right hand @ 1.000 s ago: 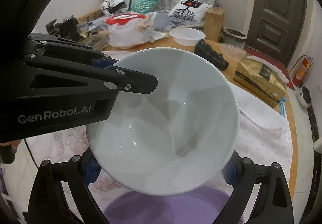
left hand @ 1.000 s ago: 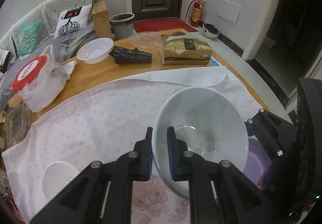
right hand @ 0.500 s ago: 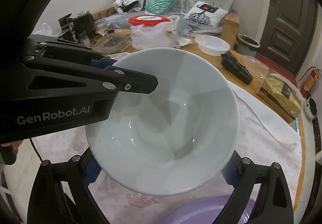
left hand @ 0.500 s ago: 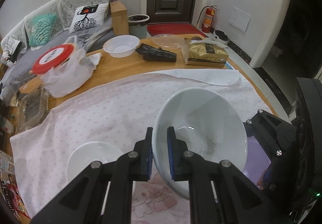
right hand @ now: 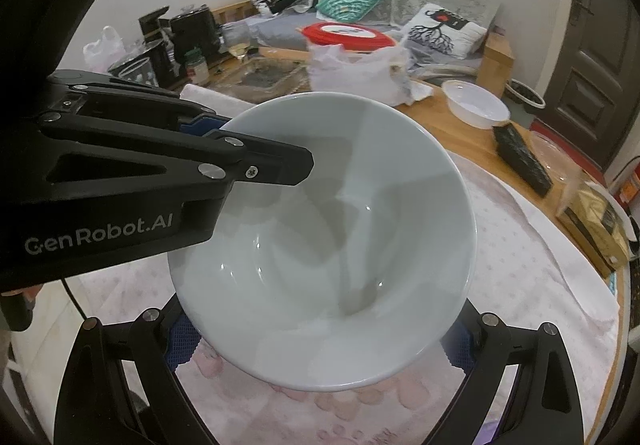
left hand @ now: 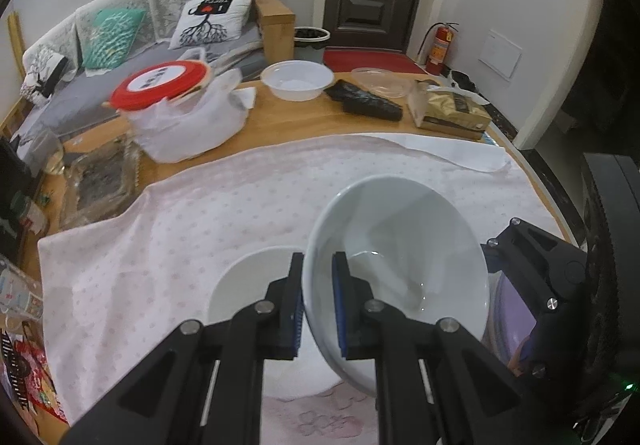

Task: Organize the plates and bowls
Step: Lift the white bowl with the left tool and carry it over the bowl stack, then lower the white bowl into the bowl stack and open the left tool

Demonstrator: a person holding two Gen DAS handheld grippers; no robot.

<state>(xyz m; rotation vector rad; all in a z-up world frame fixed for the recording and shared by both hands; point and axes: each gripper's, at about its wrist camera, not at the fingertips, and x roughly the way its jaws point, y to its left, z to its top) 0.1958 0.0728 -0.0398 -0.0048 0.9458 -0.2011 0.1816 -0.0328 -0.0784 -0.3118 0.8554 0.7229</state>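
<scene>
White ceramic bowl (left hand: 400, 269): held clear of the table, tilted, between both tools. Left gripper (left hand: 318, 305): jaws nearly closed, blue pads pinching the bowl's near-left rim, one inside and one outside. Right gripper (right hand: 320, 345): spread wide, blue pads at opposite sides of the bowl's outer wall, apparently cradling it; whether the pads press cannot be seen for certain.

Change since a second ago: the pair has carried the bowl leftward across the table. A second white bowl (left hand: 248, 285) on the cloth, then small at the lower left of the left wrist view, now lies directly below and beside the left jaws. The purple plate (left hand: 512, 317), then under the bowl in the right wrist view, is now at the right edge. Judgement: the carried bowl is nearly over the resting one, so nesting looks like the step in hand.

Surroundings: pink dotted tablecloth (left hand: 200, 213), bare around the resting bowl, giving room on the left and far sides. Far clutter well apart: red-lidded container in a plastic bag (left hand: 164, 85), plastic bowl (left hand: 297, 79), gold package (left hand: 452, 111). The cloth's near edge lies close below the grippers.
</scene>
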